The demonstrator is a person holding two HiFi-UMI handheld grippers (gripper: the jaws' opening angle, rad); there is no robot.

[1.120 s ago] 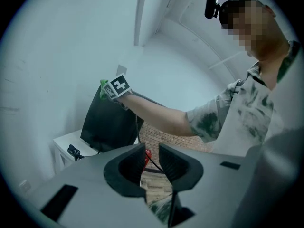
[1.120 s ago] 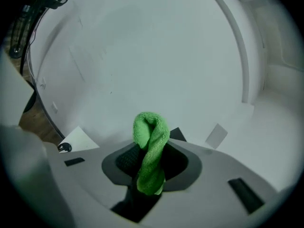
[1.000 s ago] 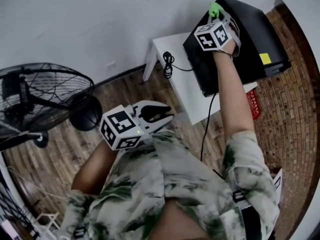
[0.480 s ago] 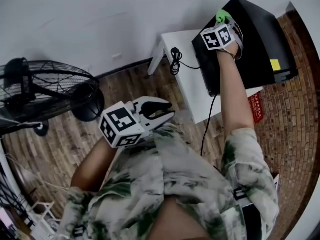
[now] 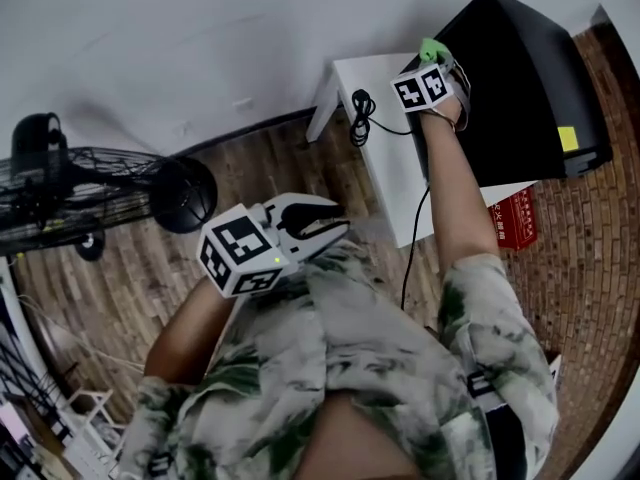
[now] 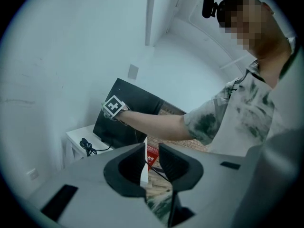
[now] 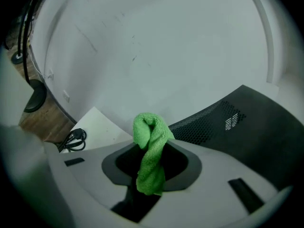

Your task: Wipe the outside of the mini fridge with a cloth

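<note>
Cloth [image 7: 152, 141], green and bunched, is clamped in the right tool [image 7: 152, 163] at the top edge of a black mini fridge [image 5: 520, 78]. The fridge stands on a white worktop [image 5: 390, 183], with a coiled black cable [image 5: 362, 108] near the worktop's back-left corner. The left tool [image 6: 152, 163], jaws slightly apart and empty, hangs by the person's chest. A fan [image 5: 100, 193] stands on the floor.

The fridge [image 5: 520, 88] stands on the counter [image 5: 390, 183], by the wall. A cord [image 5: 361, 111] lies on the counter just left of the fridge. My right tool [image 5: 432, 52] holds the cloth [image 5: 431, 47] at the fridge's left edge. My left tool [image 5: 335, 230] hangs well left of the fridge, and the fan [image 5: 100, 193] farther left, on the floor.
</note>
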